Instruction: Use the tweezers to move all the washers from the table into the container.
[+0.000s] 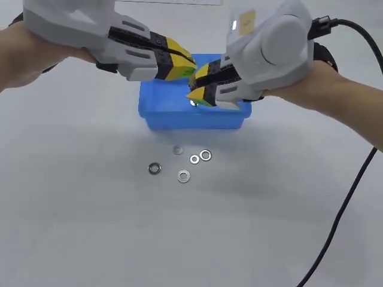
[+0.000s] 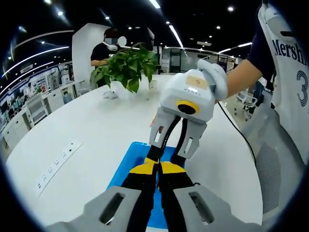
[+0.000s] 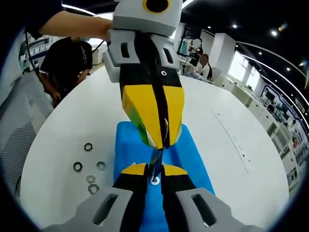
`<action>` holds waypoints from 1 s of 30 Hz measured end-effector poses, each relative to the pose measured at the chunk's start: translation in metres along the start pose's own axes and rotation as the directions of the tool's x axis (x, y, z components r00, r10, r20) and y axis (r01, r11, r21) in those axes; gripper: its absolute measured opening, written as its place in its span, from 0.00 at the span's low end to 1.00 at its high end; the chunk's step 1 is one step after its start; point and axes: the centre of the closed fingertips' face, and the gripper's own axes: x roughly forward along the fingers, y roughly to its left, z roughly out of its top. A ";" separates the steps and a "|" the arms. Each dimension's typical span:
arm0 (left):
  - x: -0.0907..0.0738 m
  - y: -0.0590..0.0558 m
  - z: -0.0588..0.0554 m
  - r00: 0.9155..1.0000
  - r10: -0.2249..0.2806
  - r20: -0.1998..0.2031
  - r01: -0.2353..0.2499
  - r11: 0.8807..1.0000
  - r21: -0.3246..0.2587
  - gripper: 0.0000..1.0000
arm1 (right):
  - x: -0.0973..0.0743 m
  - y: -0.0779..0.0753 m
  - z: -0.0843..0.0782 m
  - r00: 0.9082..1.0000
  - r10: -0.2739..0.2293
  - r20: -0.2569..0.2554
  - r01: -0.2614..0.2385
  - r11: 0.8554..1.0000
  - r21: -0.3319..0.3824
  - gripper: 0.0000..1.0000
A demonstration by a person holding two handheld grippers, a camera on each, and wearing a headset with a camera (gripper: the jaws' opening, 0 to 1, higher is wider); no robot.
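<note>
Five washers (image 1: 184,176) on a white table (image 1: 72,209), leafy plant (image 2: 126,67) beyond

The left hand-held gripper (image 1: 187,64) and right hand-held gripper (image 1: 196,91) share pale grey rounded housings, black linkages and yellow jaw pads, a black cable (image 1: 350,197) trails from the right one, and the person wears a white jersey (image 2: 289,82) with dark lettering.

five loose washers (image 1: 184,176) — a sixth (image 3: 155,181) at the tweezers (image 3: 158,162), one blue container (image 1: 179,117), two tools (image 1: 190,62) (image 1: 195,91)
</note>
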 end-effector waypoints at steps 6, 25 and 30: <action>-0.005 -0.004 0.007 1.000 0.010 -0.001 -0.010 1.000 0.030 0.05 | -0.005 0.000 0.007 1.000 -0.010 0.008 0.010 1.000 -0.009 0.12; -0.048 -0.042 0.045 0.999 0.018 0.040 -0.024 0.990 0.138 0.05 | -0.041 0.026 0.058 0.997 -0.019 0.070 0.024 0.997 -0.074 0.11; -0.055 -0.056 0.050 0.999 0.014 0.043 -0.020 0.986 0.164 0.05 | -0.049 0.039 0.067 0.997 -0.018 0.073 0.025 0.995 -0.099 0.11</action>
